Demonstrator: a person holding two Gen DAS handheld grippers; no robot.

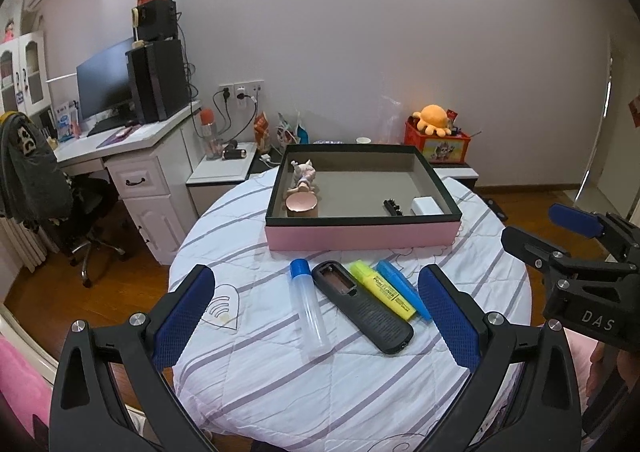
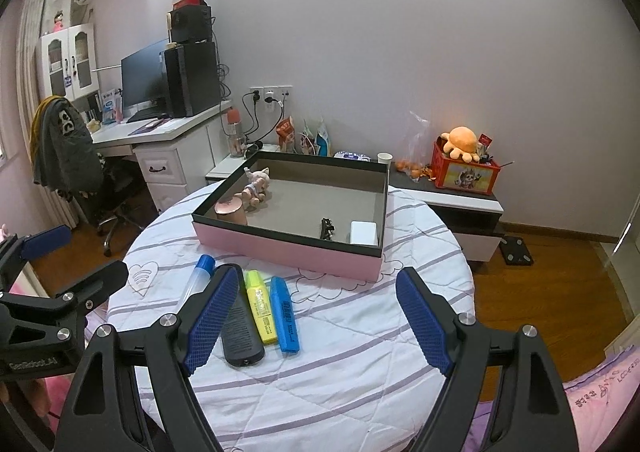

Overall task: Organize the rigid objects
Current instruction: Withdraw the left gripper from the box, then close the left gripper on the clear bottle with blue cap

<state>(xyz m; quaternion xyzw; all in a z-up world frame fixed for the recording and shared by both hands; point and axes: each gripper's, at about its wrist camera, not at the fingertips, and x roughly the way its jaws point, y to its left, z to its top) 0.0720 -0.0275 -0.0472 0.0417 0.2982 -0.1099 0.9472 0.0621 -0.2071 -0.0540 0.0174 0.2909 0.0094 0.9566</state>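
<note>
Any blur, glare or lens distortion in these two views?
Left wrist view: sharp, evenly lit, strong fisheye bending of the table edge, dark corners. Right wrist view: same bending and dark corners, no blur; the pink box and blue highlighter read clearly.

On the round table's cloth, near its front edge, lie four loose things: one clear tube (image 1: pixel 307 306), one black remote (image 1: pixel 362 308) and two highlighters, one yellow (image 1: pixel 382 290) and one blue (image 1: pixel 404 294). One pink box (image 1: pixel 362 238) toward the far edge holds four: one figurine (image 1: pixel 303 174), one round pink case (image 1: pixel 302 205), one black clip (image 1: pixel 392 207) and one white block (image 1: pixel 426 206).

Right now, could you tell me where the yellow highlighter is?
In both views, the yellow highlighter lies on the table between the remote and blue highlighter.
</note>
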